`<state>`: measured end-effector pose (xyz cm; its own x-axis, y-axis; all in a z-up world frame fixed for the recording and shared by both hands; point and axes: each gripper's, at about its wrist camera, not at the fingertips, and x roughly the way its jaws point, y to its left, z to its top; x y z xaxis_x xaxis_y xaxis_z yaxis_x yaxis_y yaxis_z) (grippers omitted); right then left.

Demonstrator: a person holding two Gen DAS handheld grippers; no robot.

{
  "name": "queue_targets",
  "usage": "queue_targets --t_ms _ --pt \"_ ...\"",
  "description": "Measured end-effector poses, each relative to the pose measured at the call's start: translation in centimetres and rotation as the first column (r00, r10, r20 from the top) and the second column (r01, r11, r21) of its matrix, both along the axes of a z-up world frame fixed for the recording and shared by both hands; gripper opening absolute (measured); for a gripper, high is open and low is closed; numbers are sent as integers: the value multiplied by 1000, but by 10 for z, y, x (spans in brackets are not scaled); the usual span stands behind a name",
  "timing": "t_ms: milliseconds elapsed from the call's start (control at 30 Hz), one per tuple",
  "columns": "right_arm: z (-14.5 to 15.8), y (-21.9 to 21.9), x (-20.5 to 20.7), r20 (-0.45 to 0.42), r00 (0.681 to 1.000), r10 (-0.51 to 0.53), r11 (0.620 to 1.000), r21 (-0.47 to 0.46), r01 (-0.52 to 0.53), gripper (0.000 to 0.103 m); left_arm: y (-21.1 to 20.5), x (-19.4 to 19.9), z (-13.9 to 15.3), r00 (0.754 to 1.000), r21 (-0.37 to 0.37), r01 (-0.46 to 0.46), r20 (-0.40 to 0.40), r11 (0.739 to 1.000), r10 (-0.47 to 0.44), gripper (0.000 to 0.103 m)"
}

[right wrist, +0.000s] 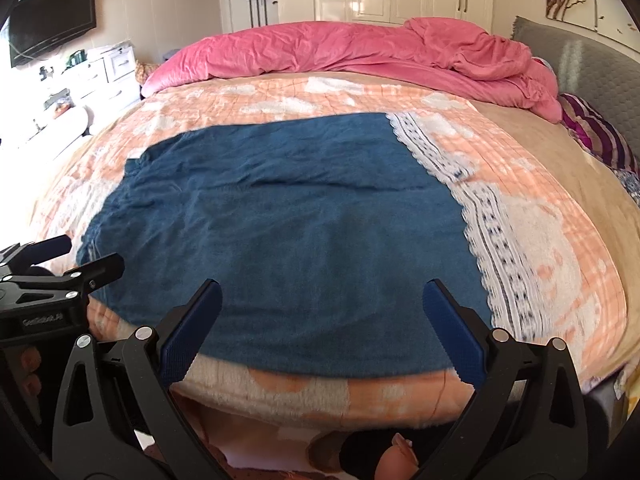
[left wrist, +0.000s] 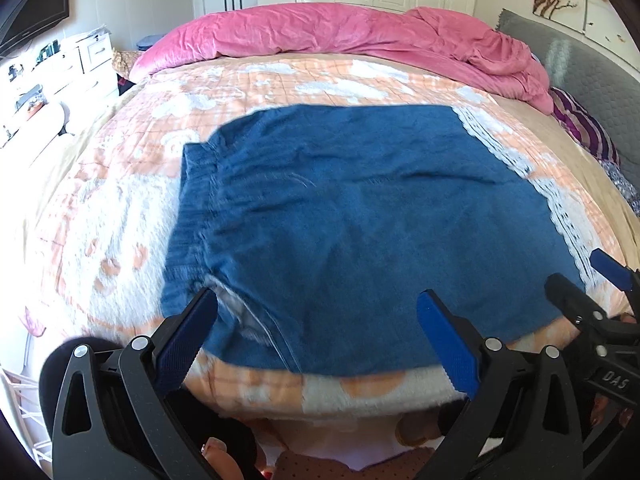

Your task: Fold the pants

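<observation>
Both the left gripper (left wrist: 316, 336) and right gripper (right wrist: 322, 328) hover spread and empty over the near edge of the blue pants (left wrist: 360, 216), lying flat on the bed (left wrist: 120, 208), where a shallow pinch could snag the plush blanket (right wrist: 304, 392).

— What do the pants look like?
— The blue denim pants (left wrist: 340, 216) lie flat on the bed, folded into a broad rectangle, faintly wrinkled.
— And the ends?
— Gathered waistband (left wrist: 192, 216) at 9 o'clock, white lace hem (right wrist: 472, 208) at 3 o'clock.
</observation>
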<state>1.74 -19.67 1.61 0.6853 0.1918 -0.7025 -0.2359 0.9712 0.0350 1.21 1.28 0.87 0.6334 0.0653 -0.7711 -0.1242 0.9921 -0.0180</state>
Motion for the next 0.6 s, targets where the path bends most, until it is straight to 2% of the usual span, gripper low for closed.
queue_targets --t_ms 167,333,467,533,600 --pt "16 15 36 -2 998 64 998 4 -64 95 23 32 10 1000 40 -5 6 999 5 99" --pt "32 48 93 -8 987 159 987 -13 -159 95 77 85 24 998 57 -54 21 997 53 99" --pt "29 82 139 -37 961 275 961 -22 -276 95 125 142 11 996 42 -44 -73 998 47 99" --pt "20 99 164 -72 947 313 949 -23 -316 95 139 162 0 995 43 -23 -93 999 27 99" --pt "14 114 182 -76 937 341 938 -42 -345 95 148 175 -13 993 8 -3 -116 1000 4 99"
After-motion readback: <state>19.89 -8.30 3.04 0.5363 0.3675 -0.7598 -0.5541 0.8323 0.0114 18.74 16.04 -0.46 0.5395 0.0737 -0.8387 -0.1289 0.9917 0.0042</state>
